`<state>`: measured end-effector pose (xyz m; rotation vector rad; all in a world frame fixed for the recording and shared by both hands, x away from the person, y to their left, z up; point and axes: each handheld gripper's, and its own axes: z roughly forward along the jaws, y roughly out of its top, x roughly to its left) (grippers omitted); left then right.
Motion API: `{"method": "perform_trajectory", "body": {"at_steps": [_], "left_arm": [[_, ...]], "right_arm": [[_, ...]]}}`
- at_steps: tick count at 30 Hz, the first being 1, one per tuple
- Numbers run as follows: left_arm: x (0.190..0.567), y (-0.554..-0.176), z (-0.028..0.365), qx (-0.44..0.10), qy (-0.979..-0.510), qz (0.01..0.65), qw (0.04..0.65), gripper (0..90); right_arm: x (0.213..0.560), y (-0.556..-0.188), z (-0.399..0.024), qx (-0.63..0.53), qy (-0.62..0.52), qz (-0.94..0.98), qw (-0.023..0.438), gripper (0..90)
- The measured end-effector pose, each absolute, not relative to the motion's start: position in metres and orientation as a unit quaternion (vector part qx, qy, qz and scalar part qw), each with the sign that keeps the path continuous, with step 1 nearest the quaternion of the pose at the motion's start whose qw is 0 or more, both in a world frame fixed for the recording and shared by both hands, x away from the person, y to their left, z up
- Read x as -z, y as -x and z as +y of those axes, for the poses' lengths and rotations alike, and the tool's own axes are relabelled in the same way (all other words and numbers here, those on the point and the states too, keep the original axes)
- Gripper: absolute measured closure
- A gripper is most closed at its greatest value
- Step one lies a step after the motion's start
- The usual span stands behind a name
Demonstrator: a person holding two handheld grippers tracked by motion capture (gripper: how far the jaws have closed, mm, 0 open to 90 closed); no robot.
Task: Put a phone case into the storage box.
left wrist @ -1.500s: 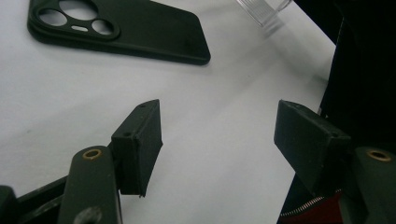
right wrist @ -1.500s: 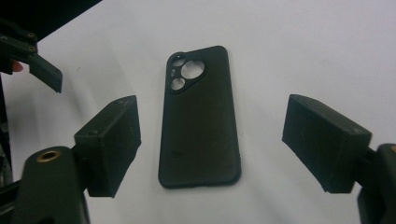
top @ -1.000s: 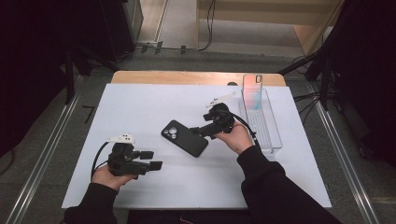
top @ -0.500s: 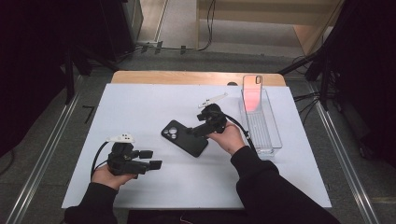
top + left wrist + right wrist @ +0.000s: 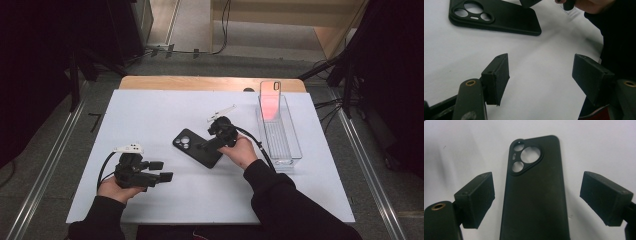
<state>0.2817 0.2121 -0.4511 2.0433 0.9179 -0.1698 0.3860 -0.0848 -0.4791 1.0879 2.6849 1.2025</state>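
A black phone case (image 5: 196, 146) lies flat on the white table, camera cutouts toward the far left. My right gripper (image 5: 204, 147) hovers over its near right end, open, jaws standing either side of the case (image 5: 535, 192) without touching it. My left gripper (image 5: 161, 171) rests low at the table's front left, open, nothing between its pads; the case (image 5: 496, 15) lies beyond it. A second, pinkish phone case (image 5: 270, 99) stands upright in the far end of a clear bin (image 5: 283, 145).
The clear bin sits along the table's right side. A wooden strip (image 5: 210, 83) borders the far edge of the white sheet (image 5: 150, 115). Cables and stand legs lie on the floor beyond.
My right gripper has moved left and down, from beside the bin to over the black case's near end. The left gripper has stayed put.
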Motion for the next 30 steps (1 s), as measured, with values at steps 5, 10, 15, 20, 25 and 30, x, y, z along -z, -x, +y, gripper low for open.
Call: {"method": "perform_trajectory", "body": {"at_steps": [5,10,15,20,25,30], "left_arm": [[0.451,-0.282,0.213,0.068,-0.820,0.368,0.433,29.6],[0.452,-0.282,0.213,0.068,-0.820,0.370,0.431,29.7],[0.451,-0.282,0.212,0.068,-0.821,0.370,0.429,29.7],[0.452,-0.282,0.212,0.068,-0.821,0.371,0.429,29.7],[0.452,-0.282,0.211,0.069,-0.823,0.369,0.426,29.7],[0.453,-0.282,0.211,0.068,-0.823,0.370,0.426,29.7]], "right_arm": [[0.486,-0.385,-0.080,-0.366,-0.340,0.866,-0.003,10.8],[0.491,-0.384,-0.076,-0.355,-0.331,0.875,-0.008,10.8],[0.495,-0.384,-0.073,-0.345,-0.319,0.883,-0.008,10.8],[0.500,-0.385,-0.073,-0.333,-0.314,0.889,-0.008,10.8],[0.501,-0.381,-0.068,-0.316,-0.303,0.899,0.014,10.8],[0.502,-0.378,-0.064,-0.306,-0.297,0.904,0.031,10.2]]}}
